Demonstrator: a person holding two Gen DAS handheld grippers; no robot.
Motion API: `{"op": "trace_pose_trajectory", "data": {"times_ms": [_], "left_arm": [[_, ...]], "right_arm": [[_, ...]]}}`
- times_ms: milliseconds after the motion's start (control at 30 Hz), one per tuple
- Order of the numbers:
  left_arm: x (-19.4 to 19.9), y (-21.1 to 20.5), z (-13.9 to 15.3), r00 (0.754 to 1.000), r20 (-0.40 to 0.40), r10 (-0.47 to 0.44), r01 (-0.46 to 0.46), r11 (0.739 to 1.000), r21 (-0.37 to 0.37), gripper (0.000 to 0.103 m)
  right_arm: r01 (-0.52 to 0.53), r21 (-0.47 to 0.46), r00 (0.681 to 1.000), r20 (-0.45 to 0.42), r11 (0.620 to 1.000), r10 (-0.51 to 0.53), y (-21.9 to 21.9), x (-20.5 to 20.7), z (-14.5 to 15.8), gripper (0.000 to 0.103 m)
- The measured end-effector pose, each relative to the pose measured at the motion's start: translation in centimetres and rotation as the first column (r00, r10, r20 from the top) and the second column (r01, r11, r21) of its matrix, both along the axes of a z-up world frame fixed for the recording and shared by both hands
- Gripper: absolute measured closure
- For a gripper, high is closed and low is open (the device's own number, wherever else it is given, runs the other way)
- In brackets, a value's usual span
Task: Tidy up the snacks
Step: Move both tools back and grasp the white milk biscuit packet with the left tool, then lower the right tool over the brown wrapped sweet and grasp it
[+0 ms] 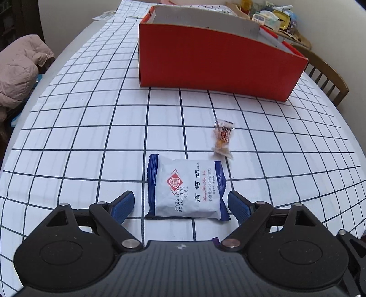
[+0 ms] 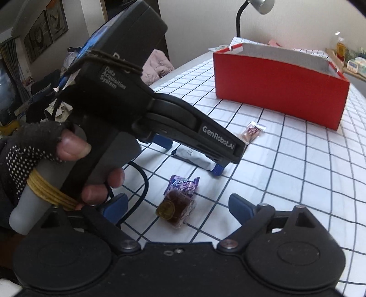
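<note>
Worktop (image 1: 80,128), checked cloth. Red box (image 1: 212,64) at far side, the landmark. Nearer than the box: biscuit packet (image 1: 185,189) between spread left hand-held gripper (image 1: 180,205); purple candy (image 2: 180,201) between spread right hand-held gripper (image 2: 178,205). Step: approach. Next, judged: close both on snacks, carry them boxward.

Home, dining or living area. Table (image 1: 75,128) has a white grid-check cloth, wooden dining chair (image 1: 329,75) at its far right, pink padded jacket (image 1: 20,68) dumped at left. Framed pictures (image 2: 45,29) on the wall, gooseneck lamp (image 2: 249,11), cluttered household shelf (image 1: 272,16) at the far end.
</note>
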State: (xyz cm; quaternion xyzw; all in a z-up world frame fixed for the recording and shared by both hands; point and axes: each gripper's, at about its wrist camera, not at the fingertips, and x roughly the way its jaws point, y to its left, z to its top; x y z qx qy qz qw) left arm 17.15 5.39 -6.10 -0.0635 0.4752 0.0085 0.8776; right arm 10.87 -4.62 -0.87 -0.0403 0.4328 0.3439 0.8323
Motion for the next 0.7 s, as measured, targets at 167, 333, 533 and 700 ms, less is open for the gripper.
{"op": "trace_pose_trajectory", "data": {"times_ms": [167,333,533,700], "left_arm": [[0.4,-0.2,0.0,1.000,-0.001,-0.030,0.030,0.999,0.021,0.014],[0.4,-0.9,-0.2,0.998,0.004,-0.062,0.061,0.997,0.053,0.014],[0.2,-1.4,-0.3,0.998,0.025,-0.058,0.055,0.993,0.109,0.024],[-0.1,-1.2,0.0,0.998,0.044,-0.035,0.030,0.994,0.108,0.039]], "right_arm": [[-0.027,0.032,0.999,-0.024,0.999,0.028,0.1,0.7,-0.4,0.017],[-0.024,0.053,0.997,-0.068,0.998,0.028,-0.1,1.9,-1.0,0.031],[-0.059,0.062,0.996,-0.066,0.996,0.063,0.0,1.8,-1.0,0.047],[-0.086,0.078,0.994,-0.058,0.993,0.091,0.3,1.3,-0.7,0.062]]}}
